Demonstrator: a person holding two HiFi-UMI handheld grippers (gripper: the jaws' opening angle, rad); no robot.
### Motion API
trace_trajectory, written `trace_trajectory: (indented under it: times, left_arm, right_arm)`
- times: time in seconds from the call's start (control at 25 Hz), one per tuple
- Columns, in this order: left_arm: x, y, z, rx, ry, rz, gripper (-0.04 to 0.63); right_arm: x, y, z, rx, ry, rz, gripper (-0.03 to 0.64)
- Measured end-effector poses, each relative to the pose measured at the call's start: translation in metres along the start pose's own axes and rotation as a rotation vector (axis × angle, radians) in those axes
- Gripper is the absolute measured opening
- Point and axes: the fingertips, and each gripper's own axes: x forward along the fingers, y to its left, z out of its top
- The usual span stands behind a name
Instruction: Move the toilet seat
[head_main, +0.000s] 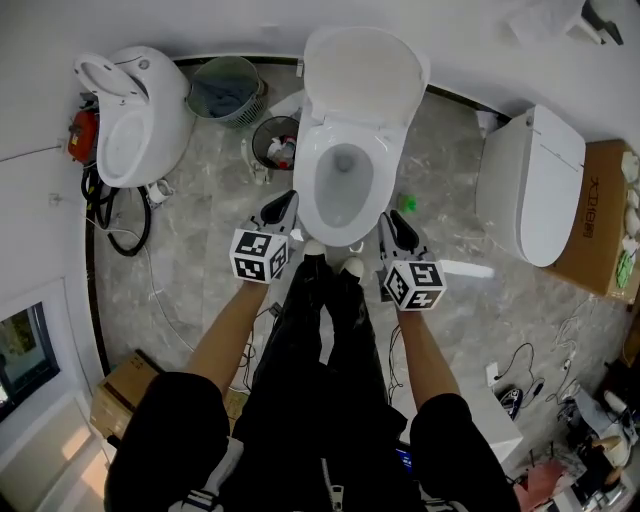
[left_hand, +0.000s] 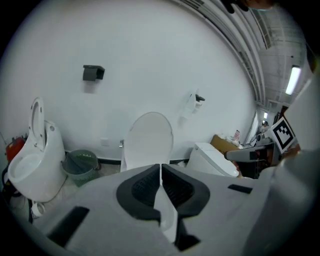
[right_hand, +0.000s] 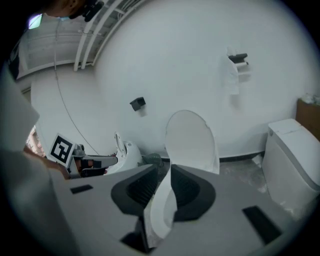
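Grey marbled floor tiles (head_main: 190, 270) with a dull sheen run up to a plain white wall. At the far left stands a rounded, glossy white toilet (head_main: 140, 125) with its lid tipped up. Next to it is a green slatted basket (head_main: 226, 88), then a small dark round bin (head_main: 277, 140).

In the middle sits the main toilet, its smooth oval bowl (head_main: 345, 215) open to the room. The toilet seat (head_main: 365, 75) stands raised behind the bowl, a broad white oval tilted back towards the wall, well apart from both tools.

The left gripper (head_main: 285, 205) hovers just beside the bowl's front left rim. Its ribbed black pads are pressed together with nothing caught between them. The right gripper (head_main: 397, 222) hangs near the front right rim. Its ribbed pads stand a little apart, and only the white porcelain beyond shows through the gap, so it grips nothing. Each carries a cube of black-and-white squares.

Further right is a boxy white toilet (head_main: 530, 180) with its lid shut, and beside it lies a brown cardboard box (head_main: 600, 220).
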Motion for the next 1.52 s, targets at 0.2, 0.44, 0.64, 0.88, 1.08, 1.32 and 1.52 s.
trace_trajectory:
  times: [0.2, 0.44, 0.64, 0.88, 1.08, 1.32, 1.52]
  left_arm:
    - [0.025, 0.025, -0.074, -0.138, 0.107, 0.013, 0.109]
    - [0.065, 0.051, -0.197, -0.418, 0.283, 0.025, 0.228]
    - [0.082, 0.074, -0.282, -0.599, 0.365, 0.044, 0.281]
    - [0.106, 0.081, -0.338, -0.637, 0.408, 0.03, 0.291]
    - [0.123, 0.082, -0.368, -0.671, 0.426, 0.005, 0.291]
    - [0.135, 0.065, -0.384, -0.721, 0.435, -0.024, 0.246]
    - [0.133, 0.067, -0.389, -0.743, 0.457, 0.086, 0.199]
  right_arm:
    - [0.027, -0.02, -0.071, 0.074, 0.122, -0.017, 0.106]
    - [0.063, -0.054, -0.17, 0.248, 0.266, -0.031, 0.173]
    - [0.092, -0.082, -0.252, 0.391, 0.339, -0.112, 0.234]
    - [0.118, -0.116, -0.325, 0.53, 0.4, -0.205, 0.297]
    - [0.135, -0.126, -0.367, 0.69, 0.406, -0.225, 0.328]
    - [0.154, -0.112, -0.399, 0.914, 0.422, -0.117, 0.291]
    - [0.154, -0.111, -0.404, 0.979, 0.479, -0.193, 0.241]
